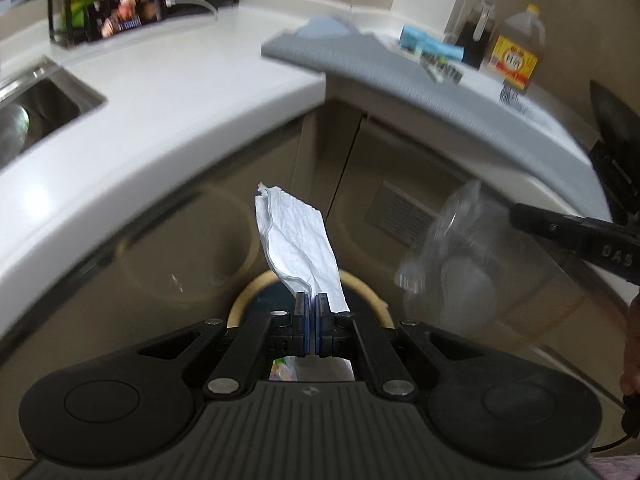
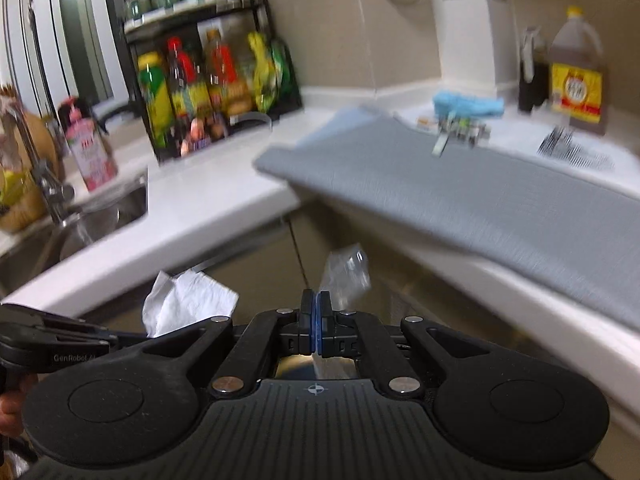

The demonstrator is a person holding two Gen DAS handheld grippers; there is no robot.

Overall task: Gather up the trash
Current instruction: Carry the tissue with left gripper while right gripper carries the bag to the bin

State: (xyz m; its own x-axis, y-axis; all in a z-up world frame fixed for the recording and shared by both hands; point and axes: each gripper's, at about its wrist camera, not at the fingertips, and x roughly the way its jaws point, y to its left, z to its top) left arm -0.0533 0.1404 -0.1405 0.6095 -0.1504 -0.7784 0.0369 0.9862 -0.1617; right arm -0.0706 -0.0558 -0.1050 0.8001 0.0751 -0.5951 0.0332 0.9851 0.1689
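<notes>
Two grippers fill the bottom of their own views, each clamped on a piece of trash. The left gripper has its fingers pressed together on a crumpled white tissue, which stands up from the pads toward the centre of the frame. Just behind those fingers, low in the left wrist view, shows the tan rim of a round bin with a dark inside. The right gripper has its fingers closed on a scrap of clear plastic wrap, which sticks up to the right of the pads. In the right wrist view the tissue appears again at lower left, beside the left gripper's black body. In the left wrist view the right gripper enters from the right edge with the blurred clear plastic at its tip.

Behind both runs the white countertop, curving across the middle of the frames, with brown cabinet doors under it. A grey mat lies on the counter at right. A steel sink sits at left. Farther back, a black rack of bottles stands at upper left, and a large oil jug stands at upper right beside a dark bottle. A blue cloth lies near them.
</notes>
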